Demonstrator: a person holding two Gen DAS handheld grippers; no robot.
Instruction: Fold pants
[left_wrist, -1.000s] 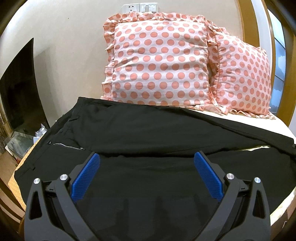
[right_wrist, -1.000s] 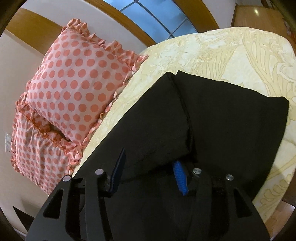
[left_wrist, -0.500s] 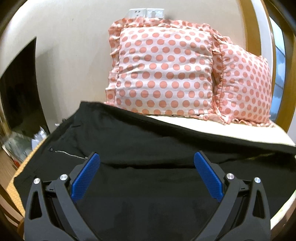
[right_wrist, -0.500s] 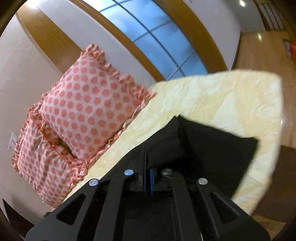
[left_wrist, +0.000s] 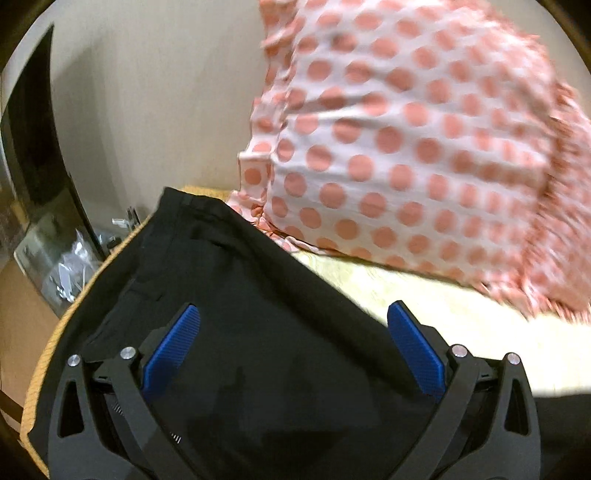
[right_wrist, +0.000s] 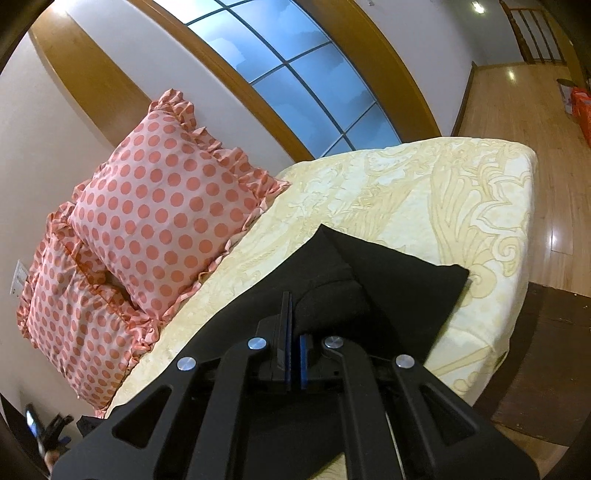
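pinching a raised fold of the one pair of black pants (right_wrist: 384, 280), my right gripper (right_wrist: 293, 328) has its two blue pads pressed nearly together with dark cloth caught between them, the fabric bunching up just past my fingertips. my left gripper (left_wrist: 293, 325) hangs with its jaws spread wide, two blue pads (left_wrist: 173, 350) far apart and nothing between them, hovering over the waist end of the pants (left_wrist: 229, 295); whether they touch the cloth i cannot tell. the pants lie on the cream patterned bedspread (right_wrist: 461, 192), stretched along it, with one leg end reaching toward the bed's far corner in my right view and the waistband corner near the bed's edge in my left view. two pink pillows with coral dots (right_wrist: 162, 218) lean against the wall, one partly in front of the other, their frilled edges just beside the pants; my left view shows them blurred (left_wrist: 406, 147). one arched window with blue panes (right_wrist: 295, 77) sits behind the bed, and a wooden floor (right_wrist: 517, 103) runs off to the side. one dark flat screen (left_wrist: 33, 147) stands by the wall at the edge of my left view.
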